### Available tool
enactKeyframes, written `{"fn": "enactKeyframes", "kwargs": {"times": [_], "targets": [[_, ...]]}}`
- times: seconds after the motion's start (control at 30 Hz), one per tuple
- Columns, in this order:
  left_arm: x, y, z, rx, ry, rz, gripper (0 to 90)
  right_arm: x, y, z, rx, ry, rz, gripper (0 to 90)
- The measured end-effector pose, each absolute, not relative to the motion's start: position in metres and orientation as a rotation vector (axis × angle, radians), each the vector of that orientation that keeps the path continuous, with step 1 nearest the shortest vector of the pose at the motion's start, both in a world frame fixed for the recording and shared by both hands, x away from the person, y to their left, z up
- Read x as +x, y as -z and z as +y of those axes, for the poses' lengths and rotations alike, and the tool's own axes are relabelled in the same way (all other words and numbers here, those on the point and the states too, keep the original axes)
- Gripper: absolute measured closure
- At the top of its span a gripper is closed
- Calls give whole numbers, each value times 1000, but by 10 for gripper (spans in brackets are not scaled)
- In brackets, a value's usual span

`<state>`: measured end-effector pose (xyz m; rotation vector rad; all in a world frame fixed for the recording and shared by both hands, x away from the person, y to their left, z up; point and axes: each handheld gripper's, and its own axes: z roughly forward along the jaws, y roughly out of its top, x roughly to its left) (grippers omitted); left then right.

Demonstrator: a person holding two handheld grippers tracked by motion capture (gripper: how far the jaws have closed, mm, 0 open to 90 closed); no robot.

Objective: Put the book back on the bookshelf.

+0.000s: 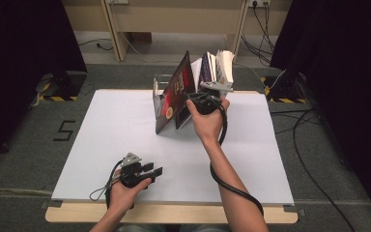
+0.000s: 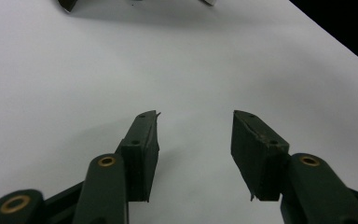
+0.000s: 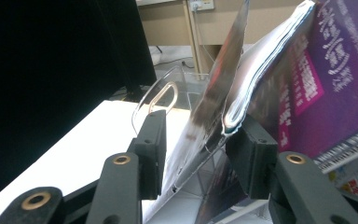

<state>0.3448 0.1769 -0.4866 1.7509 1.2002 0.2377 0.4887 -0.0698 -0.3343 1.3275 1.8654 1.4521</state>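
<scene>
Two grippers work over one white table (image 1: 116, 140); the left gripper (image 1: 149, 170) rests low near the front edge, its jaws spread with nothing but bare table between them; the right gripper (image 1: 199, 99) is at the far middle of the table, where magazines lean in a clear acrylic rack (image 3: 161, 95); I count three or four magazines, though the overlap makes that unsure; the right gripper's jaws stand apart on either side of the red-and-black magazine (image 1: 176, 92), whether pressing it I cannot tell; a purple magazine (image 3: 335, 79) stands just beside it.
</scene>
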Motion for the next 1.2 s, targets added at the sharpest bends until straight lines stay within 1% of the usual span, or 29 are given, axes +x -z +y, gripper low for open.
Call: {"fn": "enactKeyframes", "kwargs": {"times": [0.23,0.3,0.83,1.2], "targets": [[345,484,175,1759,-277,1177,489,486,338,-75,1332,-1454,1860,569],[345,483,174,1771,-309,1166,471,485,340,-77,1327,-1446,1865,565],[355,475,169,1773,-372,1127,411,469,350,-96,1319,-1415,1879,544],[379,456,164,1776,-461,1087,425,457,355,-109,1305,-1394,1882,541]]}}
